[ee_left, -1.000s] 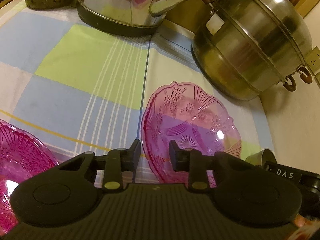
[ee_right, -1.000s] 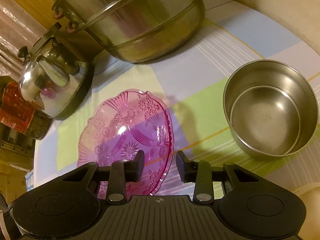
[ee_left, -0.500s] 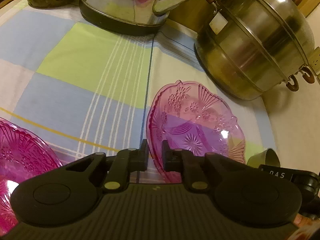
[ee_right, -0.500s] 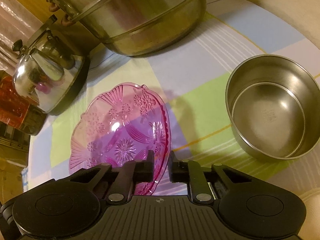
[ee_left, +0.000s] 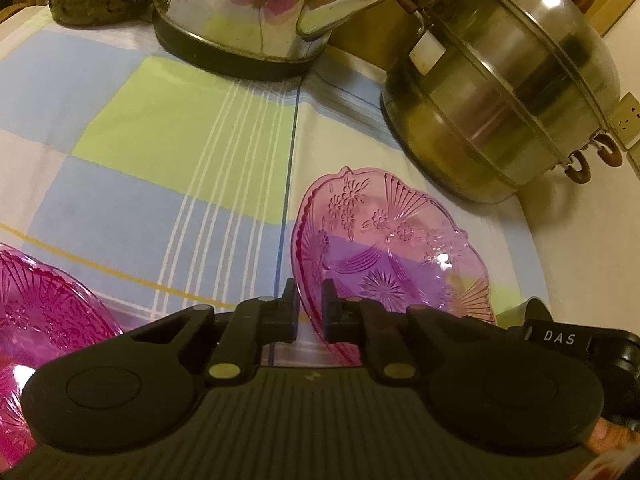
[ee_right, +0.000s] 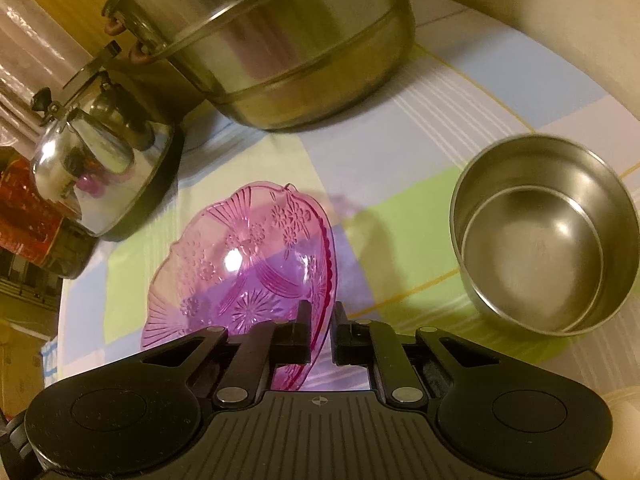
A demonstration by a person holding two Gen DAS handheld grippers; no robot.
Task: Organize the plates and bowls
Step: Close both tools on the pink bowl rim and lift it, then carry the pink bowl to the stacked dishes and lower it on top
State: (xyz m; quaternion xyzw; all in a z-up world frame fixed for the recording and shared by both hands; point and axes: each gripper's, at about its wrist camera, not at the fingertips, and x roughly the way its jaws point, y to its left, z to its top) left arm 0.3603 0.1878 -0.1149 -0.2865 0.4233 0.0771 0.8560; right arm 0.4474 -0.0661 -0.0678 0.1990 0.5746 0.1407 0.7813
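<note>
Both hand-held grippers pinch pink plate (ee_left: 392,256).

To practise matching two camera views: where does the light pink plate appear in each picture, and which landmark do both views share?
Left wrist view: the pink plate sits right of centre, its near left rim between the left tongs.
Right wrist view: the same plate sits left of centre, its right rim between the right tongs.
Shared landmark: the kettle.
</note>
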